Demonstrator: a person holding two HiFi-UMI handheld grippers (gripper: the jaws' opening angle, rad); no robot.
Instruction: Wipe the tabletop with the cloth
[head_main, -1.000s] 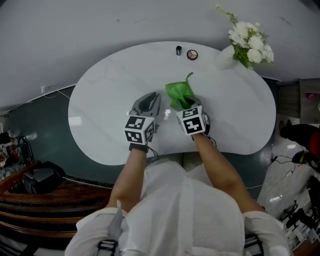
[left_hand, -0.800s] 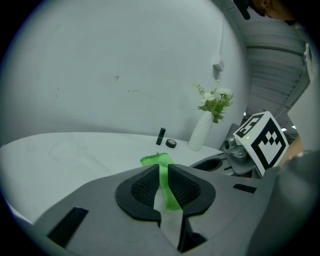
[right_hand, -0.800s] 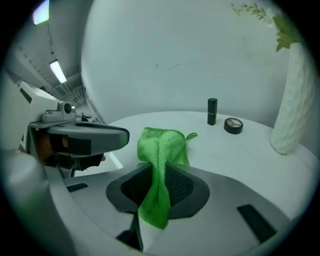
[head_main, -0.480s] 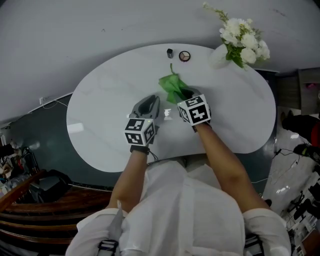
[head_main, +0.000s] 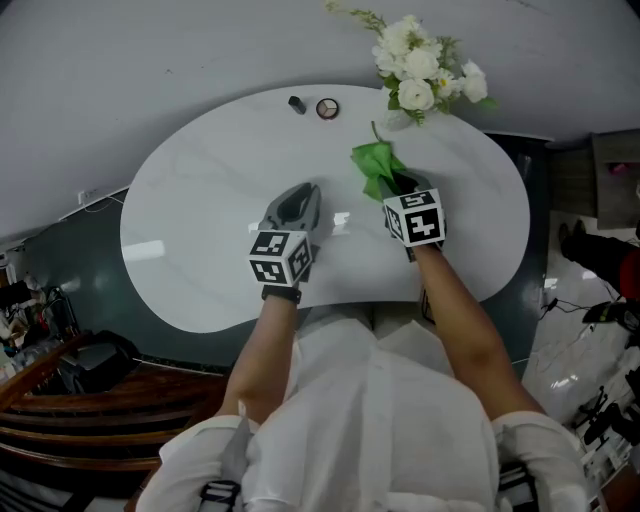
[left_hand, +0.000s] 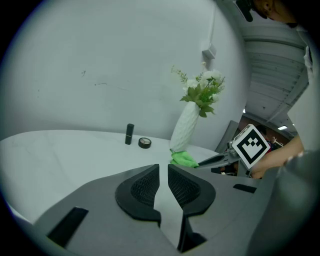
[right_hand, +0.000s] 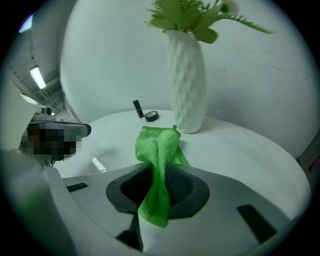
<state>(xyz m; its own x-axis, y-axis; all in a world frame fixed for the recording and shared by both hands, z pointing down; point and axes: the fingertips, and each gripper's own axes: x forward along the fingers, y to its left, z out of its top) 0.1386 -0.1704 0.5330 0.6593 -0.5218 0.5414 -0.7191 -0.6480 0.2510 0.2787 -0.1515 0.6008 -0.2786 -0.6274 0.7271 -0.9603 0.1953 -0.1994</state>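
On my left, the left gripper (head_main: 298, 203) hangs over the middle of the white oval tabletop (head_main: 190, 240). Its own view shows the jaws drawn almost together with nothing between them, only a sliver of table in the gap. Beyond it, near the far edge, a small black tube (head_main: 297, 104) stands just beside a round compact (head_main: 327, 108). Further right, the green cloth (head_main: 375, 165) is bunched on the table, and my right gripper (head_main: 405, 190) is clenched on its near end, a fold trailing back through the jaws. I think the front of the bunch touches the surface, though the view is dim. A white ribbed vase (right_hand: 187, 85) of white flowers (head_main: 420, 65) stands just behind the cloth.
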